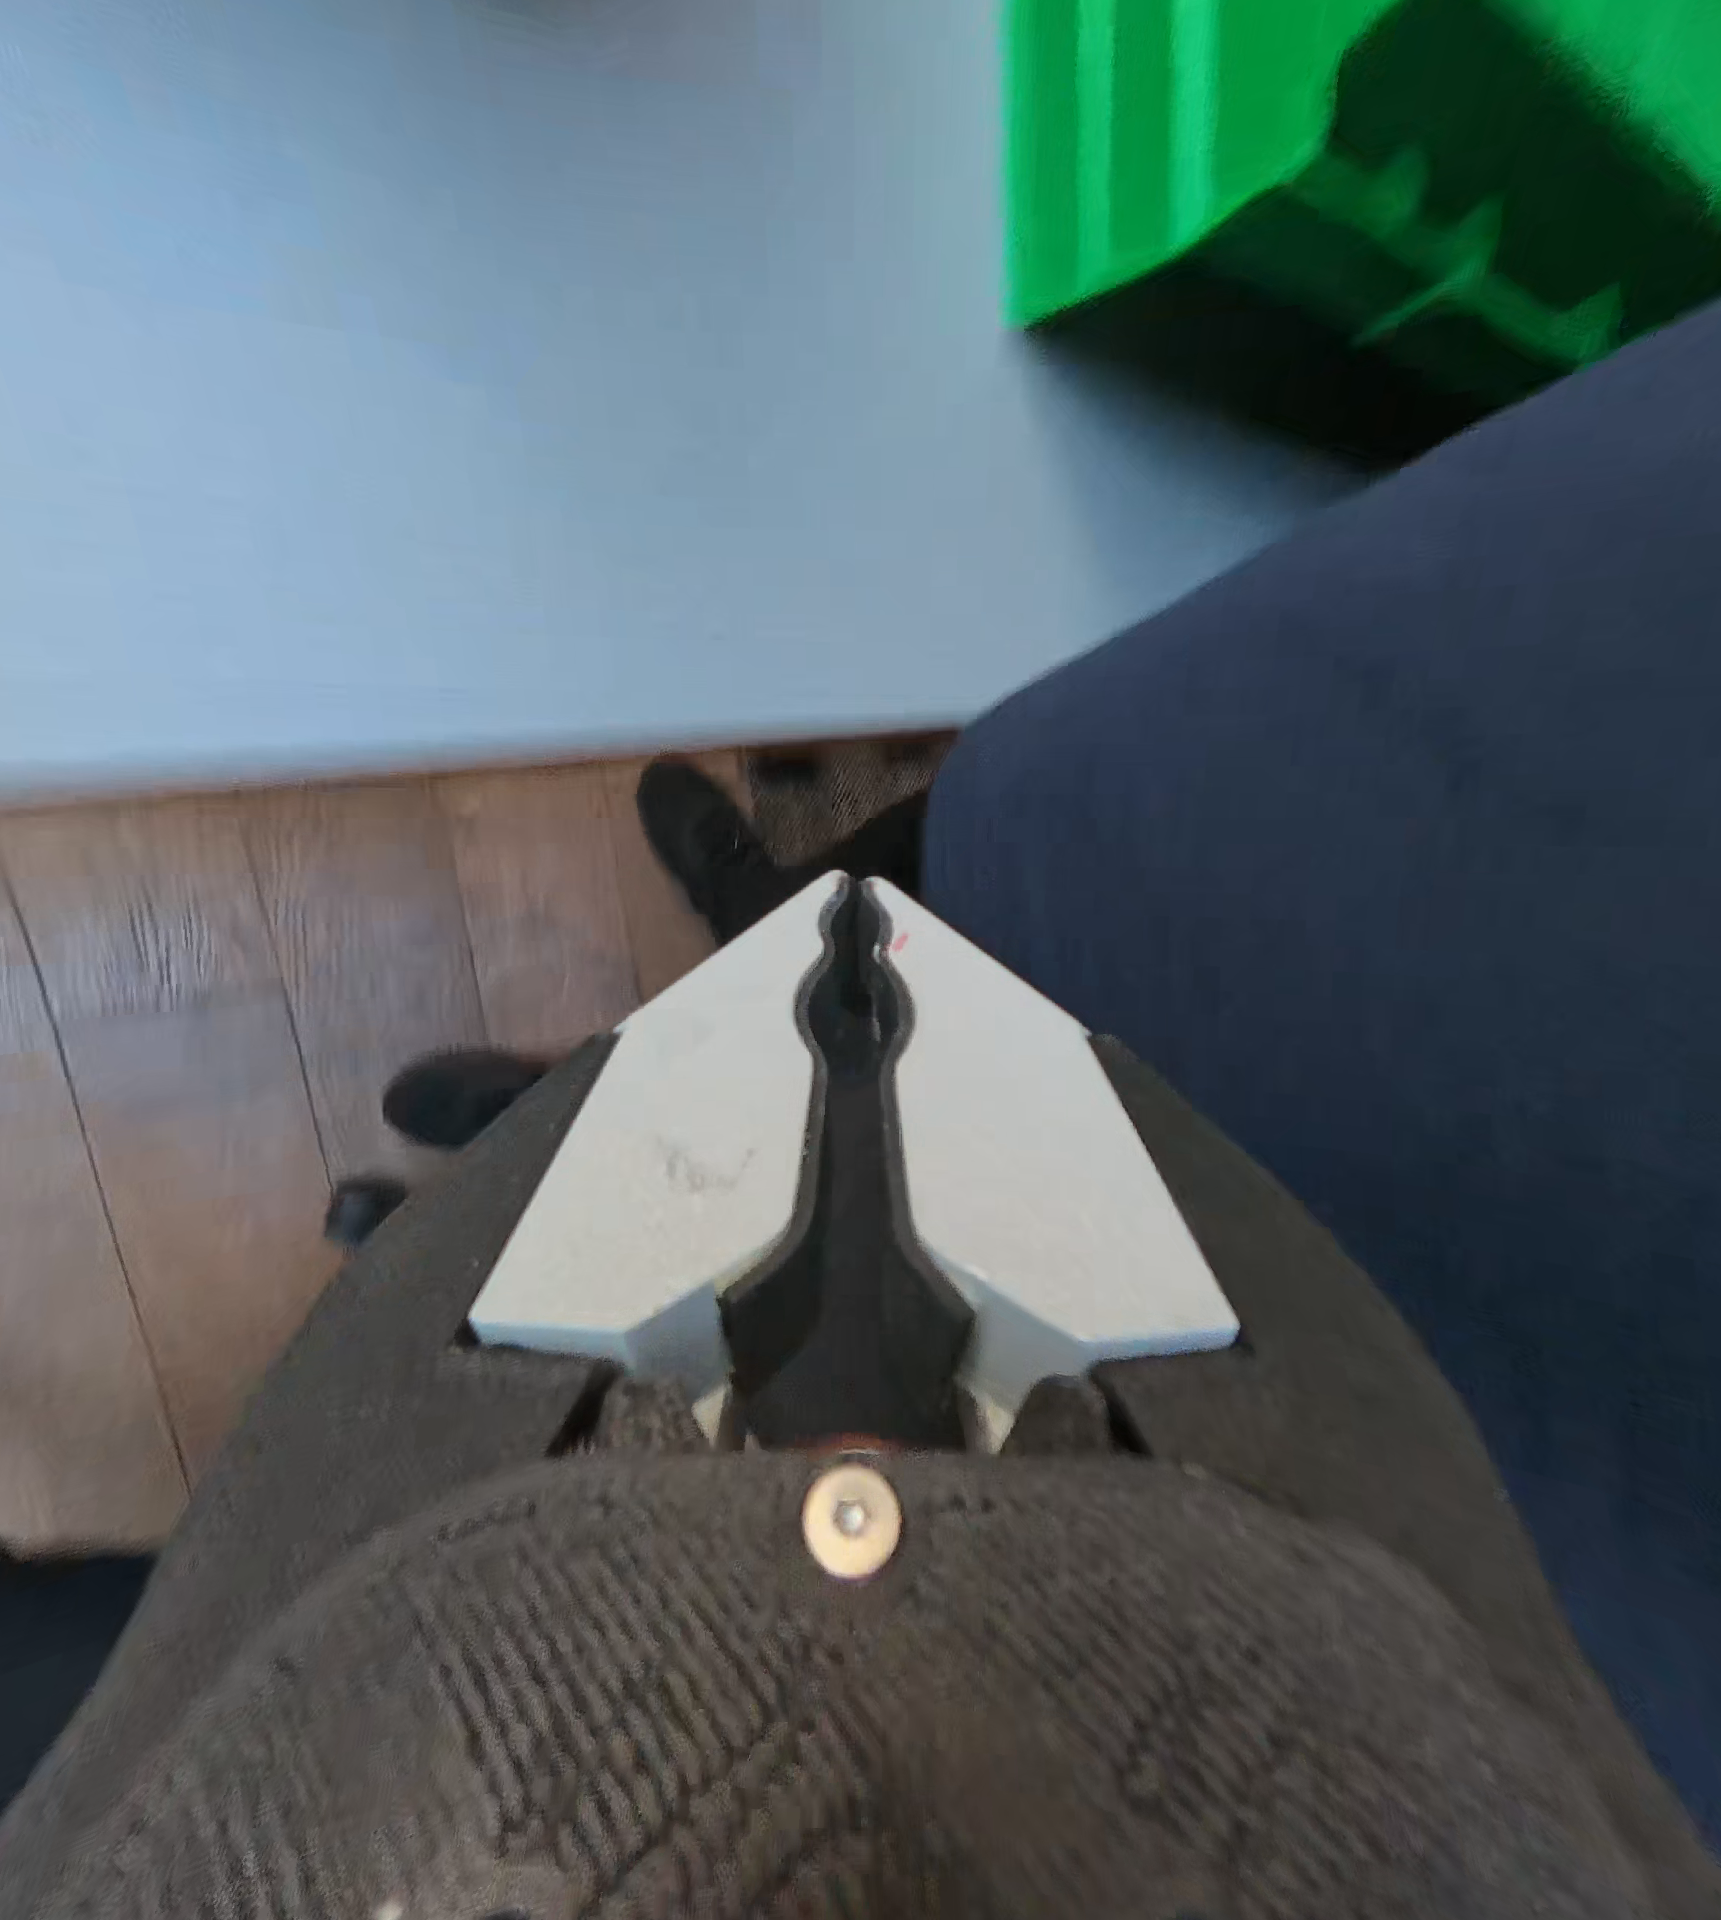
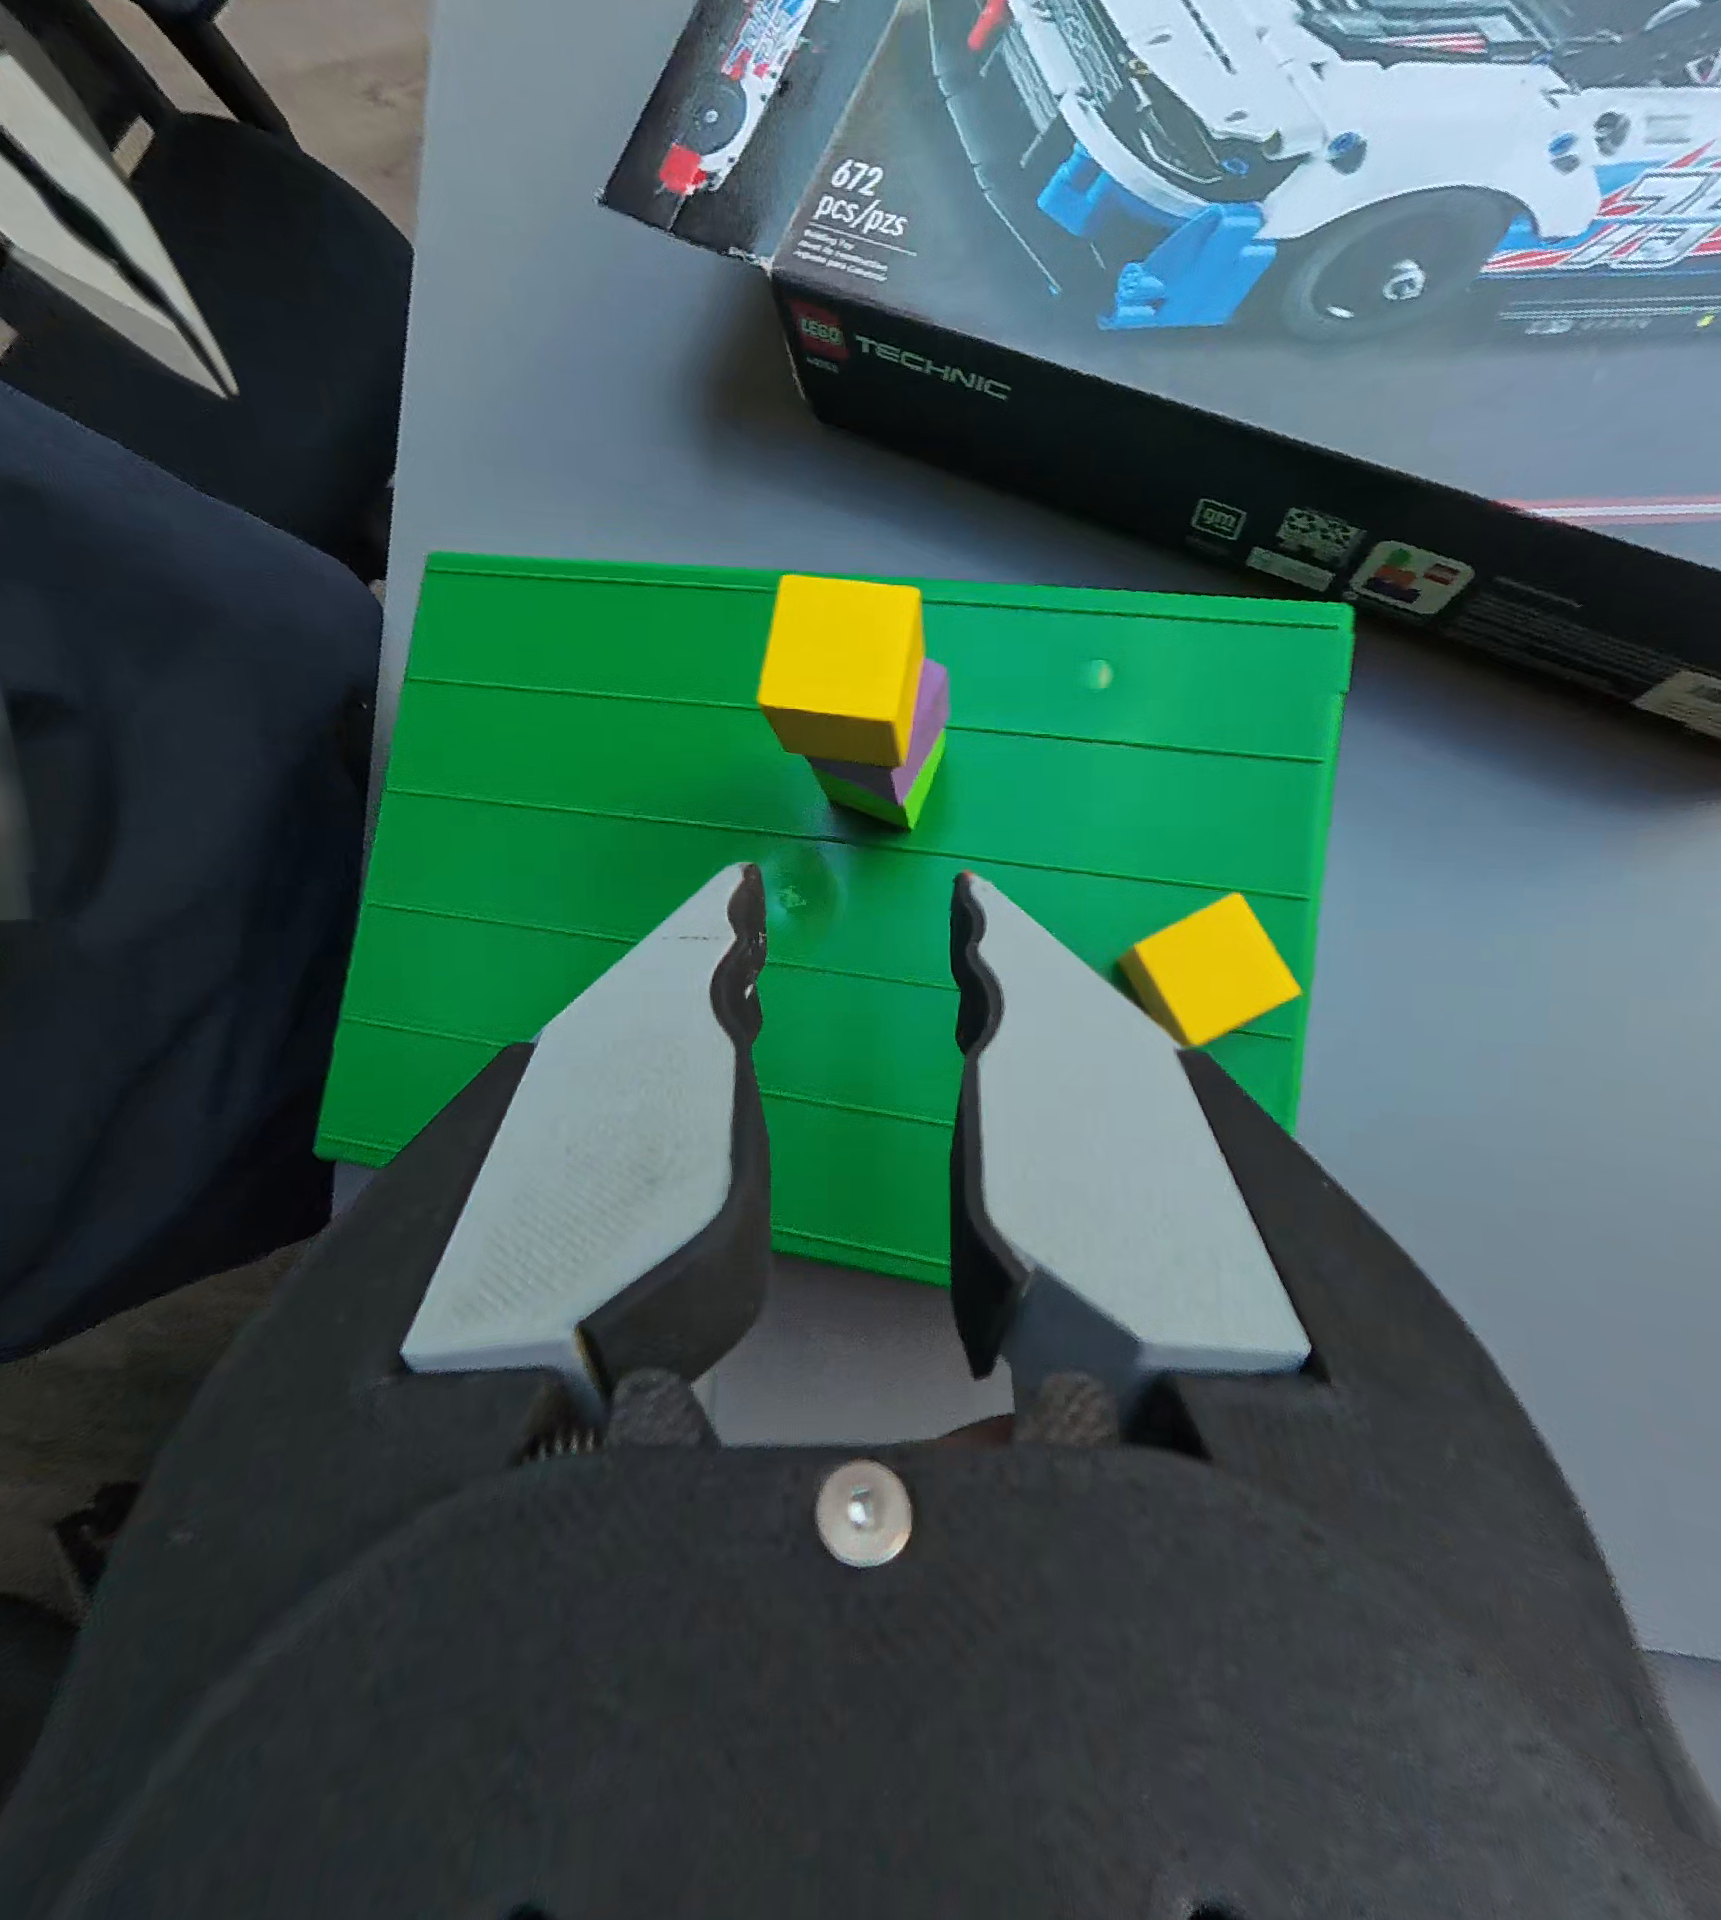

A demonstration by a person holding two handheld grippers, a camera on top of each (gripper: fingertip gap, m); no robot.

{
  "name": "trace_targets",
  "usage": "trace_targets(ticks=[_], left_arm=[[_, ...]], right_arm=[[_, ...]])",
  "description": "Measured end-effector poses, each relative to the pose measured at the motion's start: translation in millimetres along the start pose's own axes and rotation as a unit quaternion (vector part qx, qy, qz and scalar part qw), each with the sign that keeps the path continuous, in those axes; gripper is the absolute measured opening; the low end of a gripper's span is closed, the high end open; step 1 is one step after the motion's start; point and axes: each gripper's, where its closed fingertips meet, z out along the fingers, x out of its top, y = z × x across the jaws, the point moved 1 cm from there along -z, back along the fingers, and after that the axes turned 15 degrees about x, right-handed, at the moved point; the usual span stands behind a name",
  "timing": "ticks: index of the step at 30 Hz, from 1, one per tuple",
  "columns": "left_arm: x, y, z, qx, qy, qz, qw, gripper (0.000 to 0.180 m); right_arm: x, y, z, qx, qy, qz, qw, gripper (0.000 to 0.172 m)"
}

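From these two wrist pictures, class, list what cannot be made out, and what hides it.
- Green platform, left wrist view: blurred, cut by the edge and a dark sleeve.
- Purple block and green block, right wrist view: mostly hidden under the stacked yellow block.
- Toy box: cut off at the edge.

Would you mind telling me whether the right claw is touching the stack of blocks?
Apart. The right wrist view shows the open right claw short of the stack of blocks, with bare green board between them.
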Motion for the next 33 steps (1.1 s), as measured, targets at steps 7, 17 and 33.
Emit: trace_targets(ticks=[7,17,33], left_arm=[[181.8,98.9,5.1,-0.088,0.125,0.163,0.975,0.006],[251.1,172.2,82.3,-0.159,0.001,0.254,0.954,0.05],[244.3,185.3,91.6,-0.152,-0.006,0.302,0.941,0.046]], right_arm=[[-5.1,4.3,27.1,-0.074,0.058,0.085,0.992,0.032],[-3.1,17.0,51.6,-0.122,0.08,0.091,0.985,0.045],[-18.6,17.5,47.4,-0.08,-0.022,-0.009,0.997,0.024]])
